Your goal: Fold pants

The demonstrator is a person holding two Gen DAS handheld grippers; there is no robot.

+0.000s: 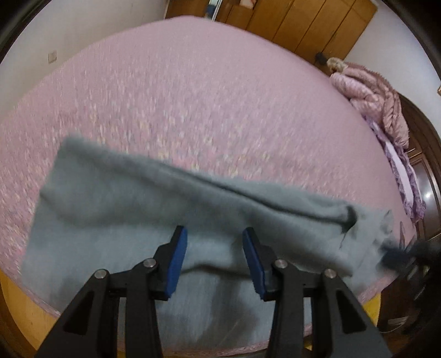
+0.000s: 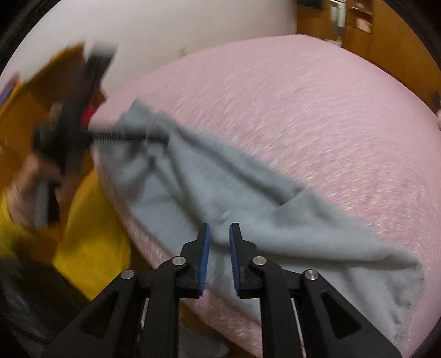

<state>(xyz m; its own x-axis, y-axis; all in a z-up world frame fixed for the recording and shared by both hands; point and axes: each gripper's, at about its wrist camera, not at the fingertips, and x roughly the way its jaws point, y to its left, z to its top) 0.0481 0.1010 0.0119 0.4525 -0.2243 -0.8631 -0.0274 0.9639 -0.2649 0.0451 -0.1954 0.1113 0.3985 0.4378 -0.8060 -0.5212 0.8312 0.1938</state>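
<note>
Grey pants (image 1: pixel 132 209) lie flat along the near edge of a pink bed (image 1: pixel 193 96), partly hanging over the edge. My left gripper (image 1: pixel 215 234) is open above the pants' middle, holding nothing. In the right wrist view the pants (image 2: pixel 220 198) stretch from upper left to lower right. My right gripper (image 2: pixel 219 228) is open with a narrow gap, just above the cloth's near edge. The left gripper (image 2: pixel 129 136) shows blurred at the pants' far end; the right gripper (image 1: pixel 397 252) shows blurred at the right end.
A pink quilted jacket (image 1: pixel 372 93) and purple bedding (image 1: pixel 399 165) lie at the bed's right side. Wooden wardrobes (image 1: pixel 303 22) stand behind. The person's yellow clothing (image 2: pixel 91 234) is at the left by the bed edge. The views are motion-blurred.
</note>
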